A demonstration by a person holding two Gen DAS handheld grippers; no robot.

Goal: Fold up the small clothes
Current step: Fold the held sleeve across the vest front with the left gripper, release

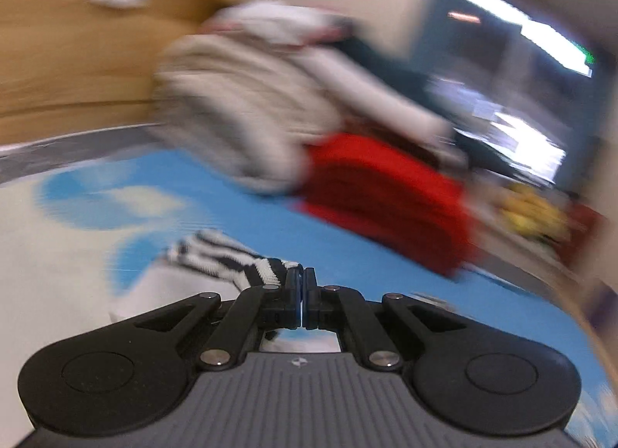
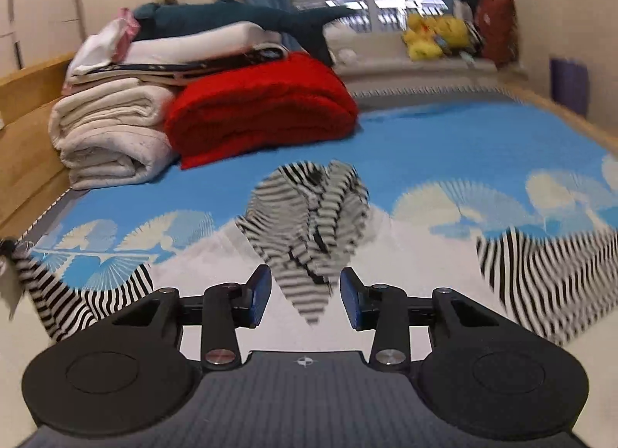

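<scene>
A black-and-white striped garment (image 2: 309,224) lies bunched on the blue and white bedsheet (image 2: 444,146), and its striped cloth spreads out to the far left (image 2: 81,297) and far right (image 2: 540,274). My right gripper (image 2: 307,293) is open just above it. A point of the bunched cloth reaches between the blue pads (image 2: 260,291) without being pressed. In the blurred left wrist view my left gripper (image 1: 301,278) is shut, and a strip of the striped garment (image 1: 224,254) is pinched at its tips and trails off to the left.
A folded red blanket (image 2: 262,108) and rolled white quilts (image 2: 108,135) are stacked at the back left of the bed, against a wooden bed frame (image 2: 27,108). A blue plush shark (image 2: 231,19) lies on top. Yellow plush toys (image 2: 432,36) sit on the window ledge.
</scene>
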